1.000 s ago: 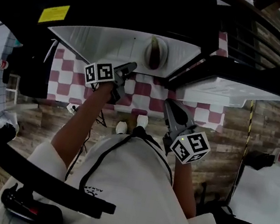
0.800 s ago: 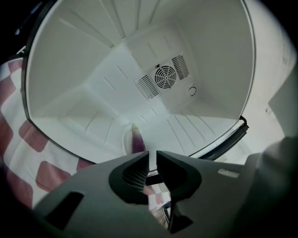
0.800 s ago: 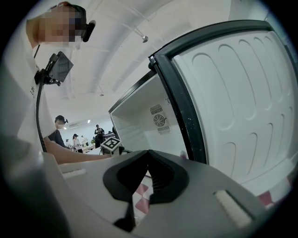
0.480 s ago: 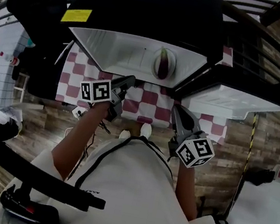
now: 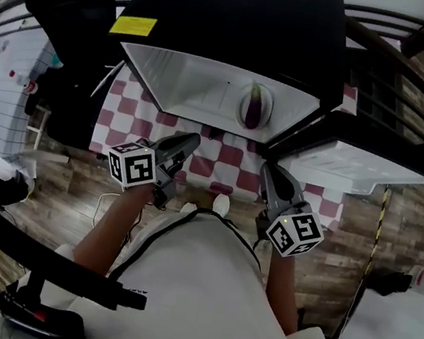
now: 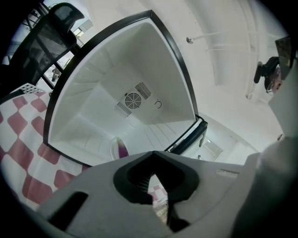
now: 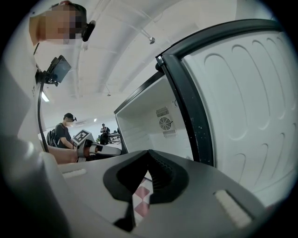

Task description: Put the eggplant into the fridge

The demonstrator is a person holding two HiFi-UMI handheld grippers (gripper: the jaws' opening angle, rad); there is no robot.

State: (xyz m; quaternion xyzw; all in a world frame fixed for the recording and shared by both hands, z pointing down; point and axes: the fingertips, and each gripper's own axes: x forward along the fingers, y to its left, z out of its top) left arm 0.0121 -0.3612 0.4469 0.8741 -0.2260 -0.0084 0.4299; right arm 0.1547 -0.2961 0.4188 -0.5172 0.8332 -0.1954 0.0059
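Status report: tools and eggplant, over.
Left tool shut, empty. Right tool shut, empty. Eggplant on plate inside fridge. Door open, nothing in the way.

Yellow label on fridge top, its print too small to read

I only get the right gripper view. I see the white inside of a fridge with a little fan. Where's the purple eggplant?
Observer: The long purple eggplant lies on a round white plate inside the black fridge.
Operator: Is the left gripper holding something?
Observer: No. The left gripper has its jaws shut with nothing between them.
Operator: Anything on top of the fridge?
Observer: A yellow rectangular sticker.
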